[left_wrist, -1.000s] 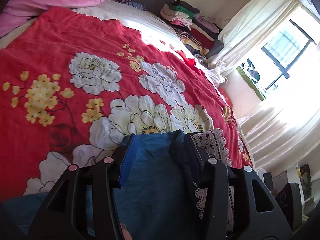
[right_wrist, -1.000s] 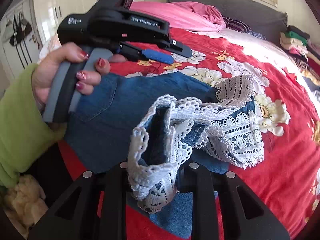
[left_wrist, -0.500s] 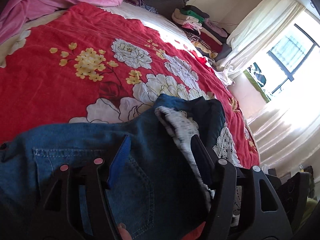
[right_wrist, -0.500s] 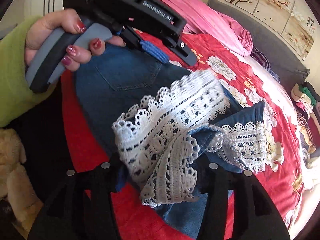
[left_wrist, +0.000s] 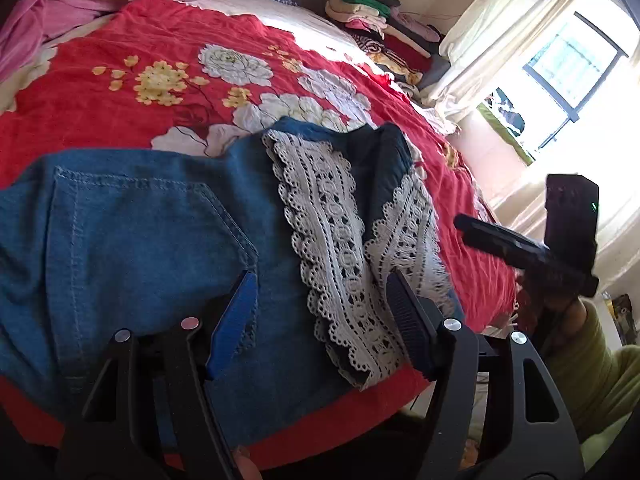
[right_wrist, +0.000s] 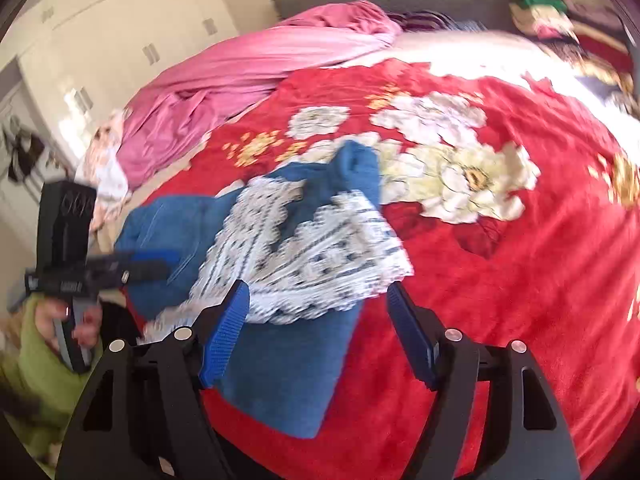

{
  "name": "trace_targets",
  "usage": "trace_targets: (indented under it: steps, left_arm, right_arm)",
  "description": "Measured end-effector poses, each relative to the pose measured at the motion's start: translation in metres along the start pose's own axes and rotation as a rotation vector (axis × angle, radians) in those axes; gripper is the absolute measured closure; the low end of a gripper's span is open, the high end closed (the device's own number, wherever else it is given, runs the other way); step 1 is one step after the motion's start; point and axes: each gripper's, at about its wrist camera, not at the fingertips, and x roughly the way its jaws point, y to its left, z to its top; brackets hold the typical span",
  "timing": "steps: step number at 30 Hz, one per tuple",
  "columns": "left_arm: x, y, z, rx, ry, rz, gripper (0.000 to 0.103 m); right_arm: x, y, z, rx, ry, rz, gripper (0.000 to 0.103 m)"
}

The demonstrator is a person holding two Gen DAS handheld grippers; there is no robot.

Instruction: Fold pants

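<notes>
Both grippers, left and right, have let go, jaws spread wide; the blue denim lace-hemmed pants now lie folded on the red floral bedspread near the bed's edge (fold apparently done). Left view shows the back pocket; right view, blurred, shows pink bedding.

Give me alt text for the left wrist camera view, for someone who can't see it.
Blue denim pants with white lace trim lie folded on a red floral bedspread, seen past the open left gripper that holds nothing. The right gripper shows at the right edge, with stacked clothes and a sunlit window behind.
</notes>
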Motion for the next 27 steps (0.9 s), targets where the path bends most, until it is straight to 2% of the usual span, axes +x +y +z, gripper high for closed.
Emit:
trace_targets:
  steps: [3,4,5,6,8,13,16,18,20,22,25,27]
  left_arm:
    - [0.009,-0.005,-0.010,-0.002,0.034,0.006,0.043]
    - [0.012,-0.007,-0.014,-0.005,0.049,-0.010,0.043]
    - [0.014,-0.007,-0.016,-0.004,0.054,-0.014,0.043]
    - [0.015,-0.009,-0.018,0.001,0.058,-0.009,0.043]
    - [0.017,-0.011,-0.021,0.007,0.067,-0.008,0.043]
    - [0.018,-0.012,-0.023,0.008,0.071,-0.016,0.043]
    - [0.015,-0.011,-0.024,0.003,0.069,-0.022,0.043]
    - [0.014,-0.011,-0.025,-0.002,0.068,-0.027,0.043]
    - [0.013,-0.011,-0.027,-0.005,0.070,-0.030,0.043]
    - [0.013,-0.012,-0.030,-0.006,0.069,-0.040,0.043]
    - [0.010,-0.015,-0.032,-0.007,0.068,-0.065,0.043]
    - [0.002,-0.015,-0.033,-0.009,0.054,-0.091,0.043]
  right_arm:
    - [0.015,-0.027,0.002,0.125,0.018,0.045,0.032]
    - [0.022,-0.031,0.001,0.143,0.035,0.048,0.036]
    - [0.031,-0.035,0.004,0.152,0.053,0.076,0.057]
    - [0.037,-0.040,0.007,0.165,0.070,0.118,0.068]
    - [0.038,-0.034,0.012,0.164,0.080,0.195,0.079]
    - [0.025,0.025,0.061,0.024,0.015,0.249,0.080]
    - [0.045,0.057,0.089,-0.084,0.037,0.190,0.079]
    - [0.068,0.074,0.100,-0.145,0.089,0.143,0.077]
    - [0.082,0.093,0.108,-0.217,0.122,0.115,0.062]
    - [0.086,0.110,0.109,-0.302,0.117,0.077,0.049]
    - [0.088,0.126,0.110,-0.392,0.106,0.025,0.048]
    - [0.085,0.128,0.112,-0.389,0.098,0.015,0.048]
